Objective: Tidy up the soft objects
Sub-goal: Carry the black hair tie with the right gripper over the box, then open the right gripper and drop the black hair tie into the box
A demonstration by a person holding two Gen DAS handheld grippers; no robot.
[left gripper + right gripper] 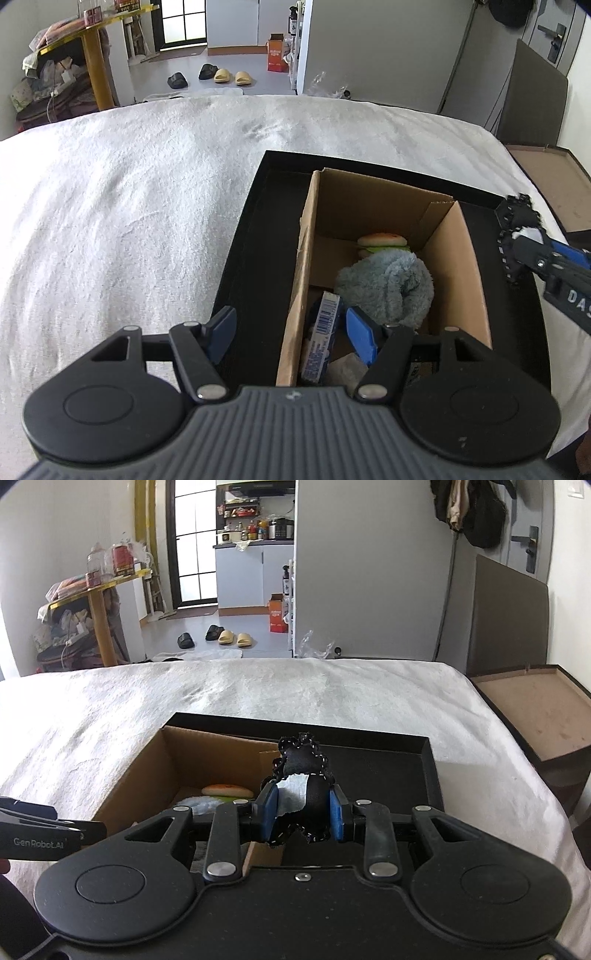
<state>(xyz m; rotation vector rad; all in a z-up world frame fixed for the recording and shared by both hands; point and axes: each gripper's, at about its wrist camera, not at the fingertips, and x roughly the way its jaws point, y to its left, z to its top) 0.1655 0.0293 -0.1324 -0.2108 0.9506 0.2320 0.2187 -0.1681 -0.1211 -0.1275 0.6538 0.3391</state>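
Observation:
A cardboard box (458, 254) stands inside a black tray (255, 236) on the white bed. In it lie a blue-grey fluffy cloth (384, 284), a plush burger (382, 240) and a blue carton (323, 332). My left gripper (291, 334) is open above the box's near left wall, nothing between its blue pads. My right gripper (303, 810) is shut on a black fabric piece with white stitching (301, 764), held above the tray (388, 764) just right of the box (147, 764). That right gripper (517, 243) with the fabric (517, 214) also shows at the left wrist view's right edge.
The white blanket (129, 206) covers the bed to the left and beyond the tray. A brown open-topped box (535, 709) stands off the bed's right side. Slippers (229, 637) lie on the floor past the bed, by a yellow table (99, 620).

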